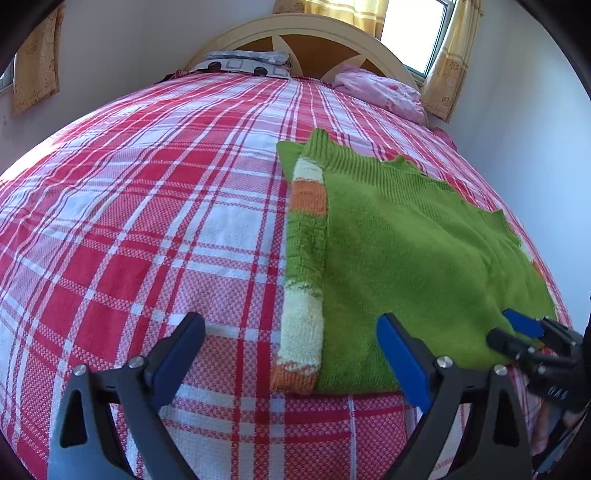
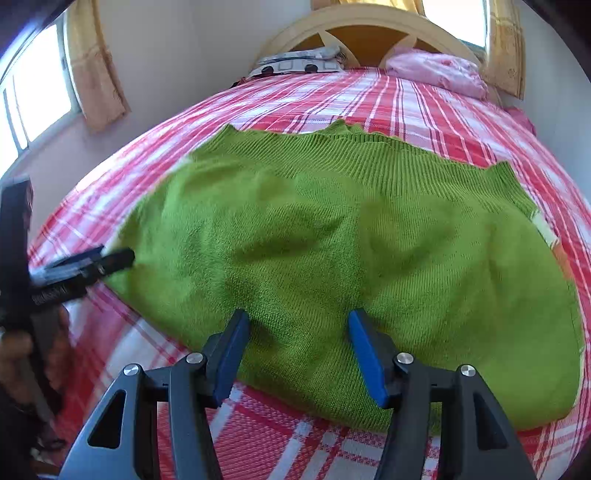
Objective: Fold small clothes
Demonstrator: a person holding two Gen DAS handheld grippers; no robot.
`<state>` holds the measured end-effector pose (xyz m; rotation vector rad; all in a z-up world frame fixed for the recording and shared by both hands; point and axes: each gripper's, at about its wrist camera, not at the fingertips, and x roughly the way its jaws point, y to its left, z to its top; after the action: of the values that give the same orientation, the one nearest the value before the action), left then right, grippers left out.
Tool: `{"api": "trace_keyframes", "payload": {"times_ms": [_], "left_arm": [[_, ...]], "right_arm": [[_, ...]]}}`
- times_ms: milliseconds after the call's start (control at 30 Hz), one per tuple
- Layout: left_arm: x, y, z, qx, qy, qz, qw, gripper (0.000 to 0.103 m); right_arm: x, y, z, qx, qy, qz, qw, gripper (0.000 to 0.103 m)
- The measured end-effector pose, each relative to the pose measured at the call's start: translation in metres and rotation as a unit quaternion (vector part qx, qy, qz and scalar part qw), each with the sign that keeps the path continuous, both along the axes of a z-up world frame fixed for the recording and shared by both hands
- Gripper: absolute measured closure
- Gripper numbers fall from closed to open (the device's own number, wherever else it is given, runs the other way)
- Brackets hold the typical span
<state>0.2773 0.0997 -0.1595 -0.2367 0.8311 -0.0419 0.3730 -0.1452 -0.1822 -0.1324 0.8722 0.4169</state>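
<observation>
A green knit sweater (image 1: 413,258) lies flat on the red-and-white checked bed (image 1: 147,221), with its striped cream-and-orange sleeve (image 1: 306,229) folded in along the left edge. My left gripper (image 1: 291,334) stands wide open over the sweater's near left corner, with nothing pressed between its blue pads. In the right wrist view the sweater (image 2: 351,236) fills the middle. My right gripper (image 2: 299,321) hovers over its near edge, jaws apart and gripping no cloth. The right gripper (image 1: 508,330) also shows at the sweater's near right corner, and the left gripper (image 2: 110,258) at its left edge.
A patterned pillow (image 1: 247,64) and a pink bundle of bedding (image 1: 384,92) lie by the curved headboard (image 1: 314,33). Curtained windows (image 1: 417,33) are behind it. A white wall (image 1: 517,147) runs close along the bed's right side. A person's hand (image 2: 14,350) holds the left gripper.
</observation>
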Motion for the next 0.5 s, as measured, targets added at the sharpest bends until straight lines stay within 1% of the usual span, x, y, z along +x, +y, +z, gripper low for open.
{"api": "trace_keyframes", "payload": {"times_ms": [133, 167, 233, 300, 367, 433, 500], "left_arm": [[0.0, 0.001, 0.0, -0.004, 0.0, -0.002, 1.0, 0.005], [0.0, 0.0, 0.0, -0.003, 0.001, -0.002, 1.0, 0.005], [0.0, -0.001, 0.0, -0.002, 0.001, -0.003, 1.0, 0.004], [0.0, 0.0, 0.0, -0.004, 0.0, -0.003, 1.0, 0.004], [-0.001, 0.001, -0.001, -0.009, -0.001, -0.003, 1.0, 0.004], [-0.001, 0.002, -0.001, -0.012, -0.001, -0.003, 0.9999, 0.004], [-0.001, 0.003, -0.001, -0.015, -0.002, -0.003, 0.9999, 0.004]], "right_arm": [[-0.006, 0.002, 0.01, -0.022, 0.011, -0.008, 1.0, 0.046], [-0.007, 0.004, 0.015, -0.019, 0.006, -0.012, 1.0, 0.046], [-0.009, 0.013, 0.031, 0.003, -0.018, -0.009, 1.0, 0.046], [-0.005, 0.03, 0.035, 0.003, -0.027, 0.004, 1.0, 0.046], [0.005, 0.05, 0.028, -0.005, -0.016, 0.017, 1.0, 0.046], [0.014, 0.062, 0.012, -0.025, 0.002, 0.017, 1.0, 0.045], [0.013, 0.066, 0.003, -0.039, -0.014, 0.016, 0.999, 0.044]]}}
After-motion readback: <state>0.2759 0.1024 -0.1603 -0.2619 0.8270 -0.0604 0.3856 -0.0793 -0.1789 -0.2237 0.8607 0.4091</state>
